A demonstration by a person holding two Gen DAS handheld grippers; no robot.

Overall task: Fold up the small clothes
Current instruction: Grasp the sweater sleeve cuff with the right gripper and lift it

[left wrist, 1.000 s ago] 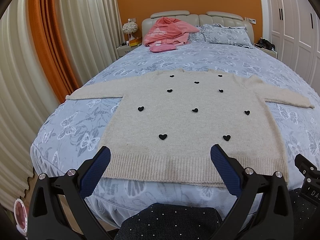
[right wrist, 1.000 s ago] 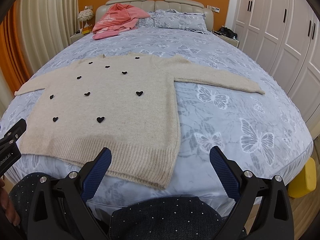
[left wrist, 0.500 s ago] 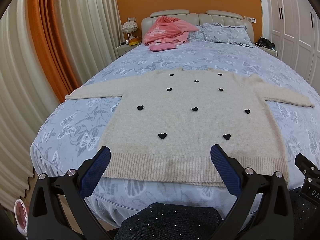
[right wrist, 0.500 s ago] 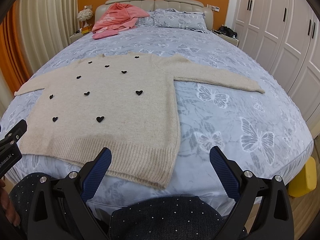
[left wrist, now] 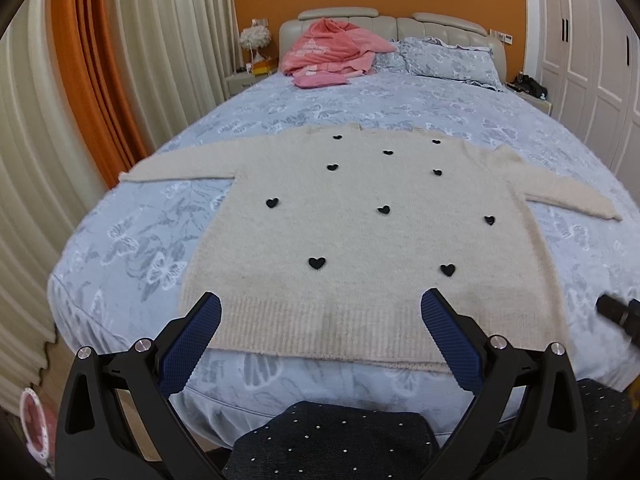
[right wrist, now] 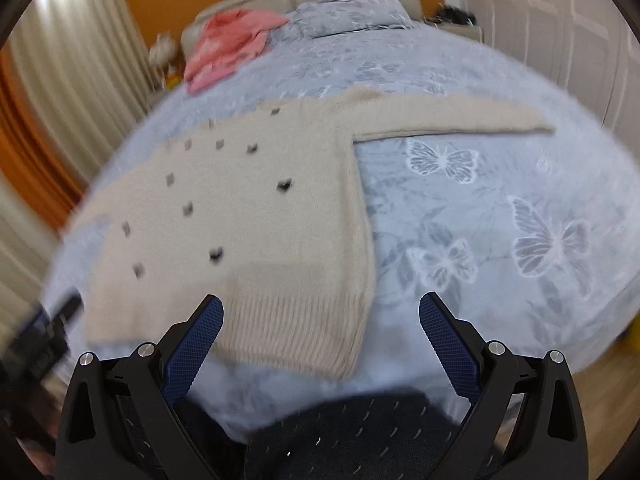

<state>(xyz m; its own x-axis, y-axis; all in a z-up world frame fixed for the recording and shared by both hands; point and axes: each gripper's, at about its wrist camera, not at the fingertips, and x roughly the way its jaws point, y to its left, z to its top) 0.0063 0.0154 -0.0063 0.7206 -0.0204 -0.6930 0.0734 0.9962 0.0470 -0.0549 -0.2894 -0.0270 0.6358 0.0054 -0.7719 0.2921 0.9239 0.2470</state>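
Note:
A cream knit sweater (left wrist: 368, 232) with small black hearts lies flat on the bed, both sleeves spread out, ribbed hem toward me. My left gripper (left wrist: 320, 308) hovers open just above the hem's middle, nothing between its blue pads. In the blurred right wrist view the same sweater (right wrist: 256, 216) fills the left half, its right sleeve (right wrist: 452, 120) stretched out to the right. The right gripper (right wrist: 320, 312) is open above the hem's right corner, holding nothing. Its body shows as a dark blur at the left view's right edge (left wrist: 620, 312).
The bed (left wrist: 136, 236) wears a blue-grey butterfly cover. Pink clothes (left wrist: 332, 52) are piled at the headboard beside pillows (left wrist: 448, 60). Curtains (left wrist: 120, 64) hang on the left, white wardrobe doors (left wrist: 592, 48) on the right. A dark dotted trouser knee (left wrist: 332, 444) sits below the grippers.
Both grippers have moved forward toward the hem. The right one swung fast and tilted, blurring its view; the sweater lies as before.

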